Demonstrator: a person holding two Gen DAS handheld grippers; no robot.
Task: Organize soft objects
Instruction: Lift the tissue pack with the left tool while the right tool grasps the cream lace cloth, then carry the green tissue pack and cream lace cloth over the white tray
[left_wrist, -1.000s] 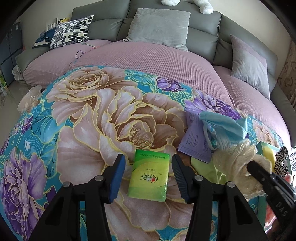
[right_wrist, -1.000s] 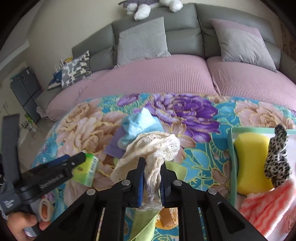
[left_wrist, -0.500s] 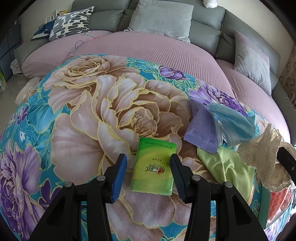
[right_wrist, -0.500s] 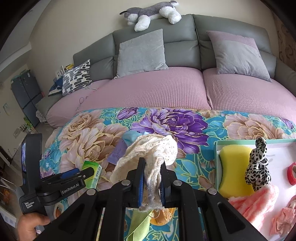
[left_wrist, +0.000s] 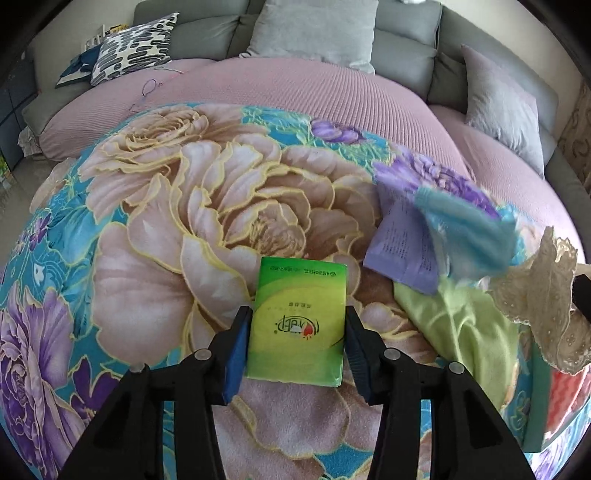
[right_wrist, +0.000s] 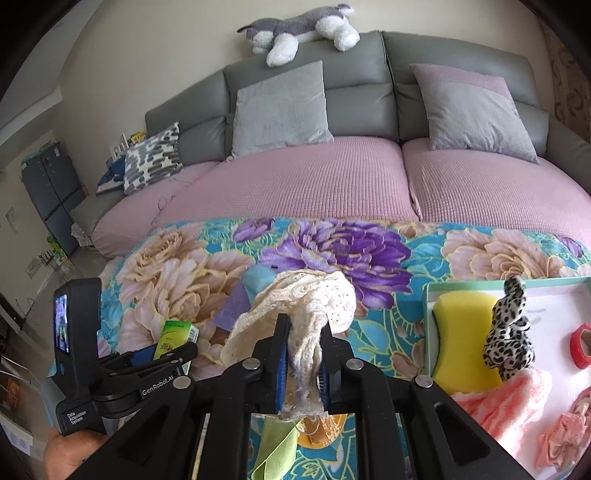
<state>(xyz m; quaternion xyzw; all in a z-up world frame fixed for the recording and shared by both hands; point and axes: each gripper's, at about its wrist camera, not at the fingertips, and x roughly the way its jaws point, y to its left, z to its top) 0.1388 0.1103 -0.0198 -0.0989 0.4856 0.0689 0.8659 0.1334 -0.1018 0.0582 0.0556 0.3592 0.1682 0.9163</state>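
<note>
A green tissue pack (left_wrist: 297, 317) lies on the floral cloth (left_wrist: 184, 221). My left gripper (left_wrist: 295, 314) straddles it, its jaws closing, and both blue pads touch the pack's long sides. The right wrist view shows that same left gripper (right_wrist: 173, 350) at lower left, with a hand under it. My right gripper (right_wrist: 303, 325) is shut on a cream lace cloth (right_wrist: 317, 295), which hangs lifted off the table. That lace cloth (left_wrist: 550, 295) also shows at the right edge of the left wrist view.
A green-rimmed tray (right_wrist: 430, 295) at right holds a yellow sponge (right_wrist: 461, 332), a leopard-print cloth (right_wrist: 509, 332), a pink striped cloth (right_wrist: 509, 402) and a red tape roll (right_wrist: 580, 343). A light blue cloth (left_wrist: 465, 229), purple leaflet (left_wrist: 402, 251) and green cloth (left_wrist: 461, 325) lie between. A sofa stands behind.
The left gripper came down around the tissue pack and its pads now touch the sides. The right gripper lifted the lace cloth a little and moved toward the tray.
</note>
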